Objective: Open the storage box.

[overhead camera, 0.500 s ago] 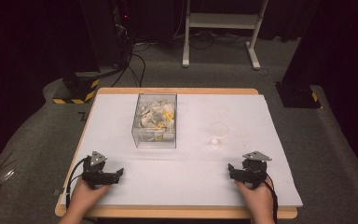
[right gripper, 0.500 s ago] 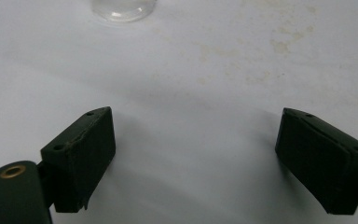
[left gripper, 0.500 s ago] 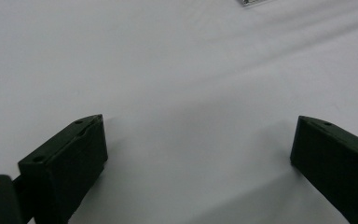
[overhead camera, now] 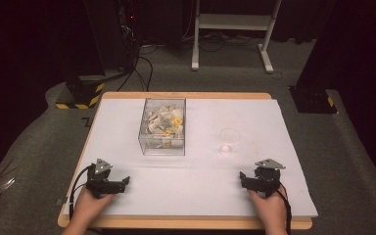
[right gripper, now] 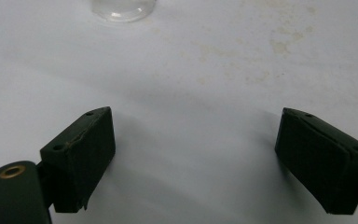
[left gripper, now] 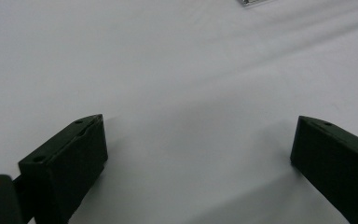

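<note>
A dark room with grey carpet surrounds a wooden counter (overhead camera: 127, 95) covered by a white sheet (overhead camera: 196, 176); in the upper middle of the high view stand the white legs of a frame (overhead camera: 232, 29), and at upper left black cables run past a base marked with yellow and black hazard stripes (overhead camera: 78, 97). A dark mark like a letter sits on the carpet just off the counter's upper left edge, too small to read.

Left of centre on the sheet stands a clear plastic box (overhead camera: 162, 126) holding a heap of white and yellow pieces; no label can be made out on it. To its right, apart from it, lie a faint clear round dish (overhead camera: 229, 135) and, just below that, a small clear round item (overhead camera: 224, 149). In the right gripper view the rim of a clear round thing (right gripper: 122, 10) shows at the top edge, with pale yellowish stains (right gripper: 279, 44) on the sheet at upper right.

At lower left of the high view the left gripper (overhead camera: 123, 182) rests on the sheet in a hand (overhead camera: 89, 208); at lower right the right gripper (overhead camera: 243, 179) rests likewise in the other hand (overhead camera: 269, 211). In each gripper view the black fingers (left gripper: 70, 163) (right gripper: 81, 154) are spread wide with only bare sheet between them, grasping nothing
</note>
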Action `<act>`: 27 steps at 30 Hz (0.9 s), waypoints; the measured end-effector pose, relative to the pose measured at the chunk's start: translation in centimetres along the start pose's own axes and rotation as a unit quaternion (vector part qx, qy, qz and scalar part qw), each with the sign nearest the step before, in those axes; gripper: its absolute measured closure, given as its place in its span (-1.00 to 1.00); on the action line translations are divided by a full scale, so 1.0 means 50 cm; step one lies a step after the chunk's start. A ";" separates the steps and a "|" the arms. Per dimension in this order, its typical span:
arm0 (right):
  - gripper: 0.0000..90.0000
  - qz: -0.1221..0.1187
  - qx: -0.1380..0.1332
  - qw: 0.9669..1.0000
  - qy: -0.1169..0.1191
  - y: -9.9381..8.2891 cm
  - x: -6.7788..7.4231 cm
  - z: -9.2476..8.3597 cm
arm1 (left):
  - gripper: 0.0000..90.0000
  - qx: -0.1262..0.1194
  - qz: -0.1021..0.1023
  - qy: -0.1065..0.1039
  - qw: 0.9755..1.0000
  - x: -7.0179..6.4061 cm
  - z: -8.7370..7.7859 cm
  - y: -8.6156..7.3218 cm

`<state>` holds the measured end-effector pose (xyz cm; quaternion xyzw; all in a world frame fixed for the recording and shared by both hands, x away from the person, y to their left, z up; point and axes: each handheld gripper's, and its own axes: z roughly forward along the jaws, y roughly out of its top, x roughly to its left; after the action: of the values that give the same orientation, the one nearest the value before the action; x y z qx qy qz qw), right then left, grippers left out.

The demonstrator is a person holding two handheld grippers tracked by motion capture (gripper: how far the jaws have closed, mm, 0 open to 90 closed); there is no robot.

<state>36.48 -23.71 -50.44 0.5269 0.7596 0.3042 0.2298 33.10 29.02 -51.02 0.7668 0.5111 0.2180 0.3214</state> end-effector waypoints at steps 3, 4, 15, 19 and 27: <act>-0.74 0.000 0.000 1.000 0.001 0.000 0.000 0.000 | -0.91 0.000 0.002 0.003 1.000 0.000 0.000 0.000; -0.74 0.001 0.000 1.000 0.001 0.000 0.000 0.000 | -0.91 0.000 0.002 0.004 1.000 0.000 0.000 0.000; -0.74 0.002 0.000 1.000 0.004 0.000 -0.001 0.000 | -0.89 -0.001 -0.005 0.013 1.000 -0.006 -0.002 -0.001; -0.74 0.001 -0.001 1.000 0.003 0.000 -0.001 0.000 | -0.89 0.000 -0.005 0.013 1.000 -0.006 -0.003 -0.001; -0.74 0.002 0.000 1.000 0.004 0.000 -0.001 0.000 | -0.90 0.003 -0.005 0.011 1.000 -0.005 -0.004 0.000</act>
<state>36.52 -23.75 -50.45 0.5276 0.7592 0.3067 0.2264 32.88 28.82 -50.86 0.7630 0.5190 0.2231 0.3141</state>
